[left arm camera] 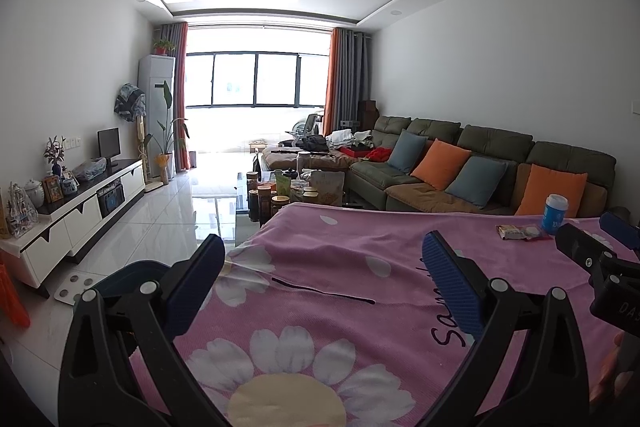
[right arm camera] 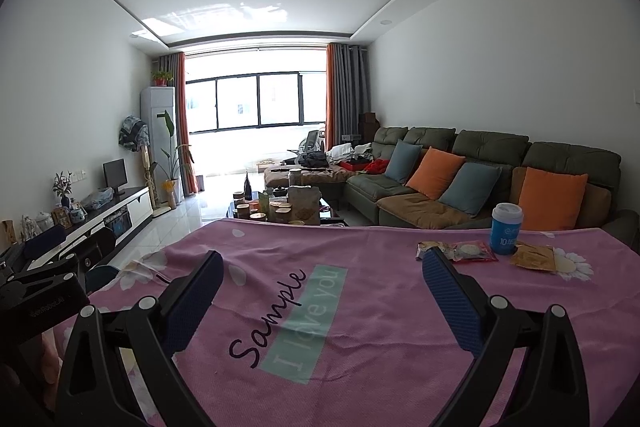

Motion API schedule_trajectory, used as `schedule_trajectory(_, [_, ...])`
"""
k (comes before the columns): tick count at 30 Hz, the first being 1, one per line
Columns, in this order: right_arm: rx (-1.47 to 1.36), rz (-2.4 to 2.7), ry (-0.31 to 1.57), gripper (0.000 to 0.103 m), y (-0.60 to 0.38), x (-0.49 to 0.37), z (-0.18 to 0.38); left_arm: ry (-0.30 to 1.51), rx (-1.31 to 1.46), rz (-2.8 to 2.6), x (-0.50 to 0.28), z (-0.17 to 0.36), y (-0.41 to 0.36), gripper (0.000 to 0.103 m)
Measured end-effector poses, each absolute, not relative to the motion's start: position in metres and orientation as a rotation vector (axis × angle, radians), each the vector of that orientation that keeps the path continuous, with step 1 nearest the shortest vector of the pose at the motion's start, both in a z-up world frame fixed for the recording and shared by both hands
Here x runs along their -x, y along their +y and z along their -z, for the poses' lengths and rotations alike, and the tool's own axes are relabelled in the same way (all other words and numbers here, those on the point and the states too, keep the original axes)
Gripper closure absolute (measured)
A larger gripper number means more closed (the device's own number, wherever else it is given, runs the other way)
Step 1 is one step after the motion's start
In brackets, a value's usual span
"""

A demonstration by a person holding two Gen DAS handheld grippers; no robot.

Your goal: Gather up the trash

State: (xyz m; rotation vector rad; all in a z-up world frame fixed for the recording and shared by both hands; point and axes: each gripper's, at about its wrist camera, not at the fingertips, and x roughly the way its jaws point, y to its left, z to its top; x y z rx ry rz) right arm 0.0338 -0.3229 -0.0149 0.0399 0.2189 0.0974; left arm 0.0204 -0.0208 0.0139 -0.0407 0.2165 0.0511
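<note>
A table covered with a pink flowered cloth [right arm camera: 360, 307] holds the trash at its far right. There lie a red-edged clear wrapper [right arm camera: 472, 251], a small silver wrapper [right arm camera: 425, 248] and a brown paper wrapper [right arm camera: 534, 257], beside a blue cup with a white lid [right arm camera: 506, 229]. The wrappers [left arm camera: 520, 231] and cup [left arm camera: 555, 213] also show in the left wrist view. My right gripper [right arm camera: 320, 267] is open and empty, just short of the wrappers. My left gripper [left arm camera: 320, 251] is open and empty over the cloth's left part. A dark pen-like stick [left arm camera: 320, 291] lies on the cloth.
A dark bin rim [left arm camera: 128, 277] sits by the table's left edge. Behind the table stand a glass coffee table with jars [right arm camera: 276, 209], a sofa with cushions [right arm camera: 480, 179] at right and a TV cabinet [left arm camera: 80, 211] at left.
</note>
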Motion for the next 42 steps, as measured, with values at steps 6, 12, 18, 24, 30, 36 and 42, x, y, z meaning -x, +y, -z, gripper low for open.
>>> schedule_trajectory(6, [-0.042,-0.100,0.221,0.007,-0.3229,-0.0338,0.0150,0.219,0.038,-0.052,-0.0201,-0.0131,-0.0201,0.006])
schedule_trajectory(12, [-0.041,-0.102,0.223,0.007,-0.3225,-0.0339,0.0150,0.227,0.039,-0.054,-0.0213,-0.0127,-0.0196,0.006])
schedule_trajectory(18, [-0.042,-0.102,0.224,0.007,-0.3222,-0.0333,0.0151,0.233,0.043,-0.055,-0.0212,-0.0120,-0.0180,0.006])
schedule_trajectory(24, [-0.042,-0.102,0.224,0.007,-0.3215,-0.0329,0.0149,0.236,0.043,-0.054,-0.0225,-0.0120,-0.0170,0.006])
schedule_trajectory(30, [-0.043,-0.105,0.224,0.007,-0.3213,-0.0329,0.0152,0.240,0.042,-0.055,-0.0243,-0.0121,-0.0164,0.006])
schedule_trajectory(36, [-0.044,-0.105,0.224,0.007,-0.3213,-0.0329,0.0152,0.242,0.042,-0.053,-0.0246,-0.0119,-0.0166,0.006])
schedule_trajectory(42, [-0.043,-0.104,0.226,0.007,-0.3211,-0.0338,0.0154,0.246,0.041,-0.052,-0.0258,-0.0106,-0.0160,0.006])
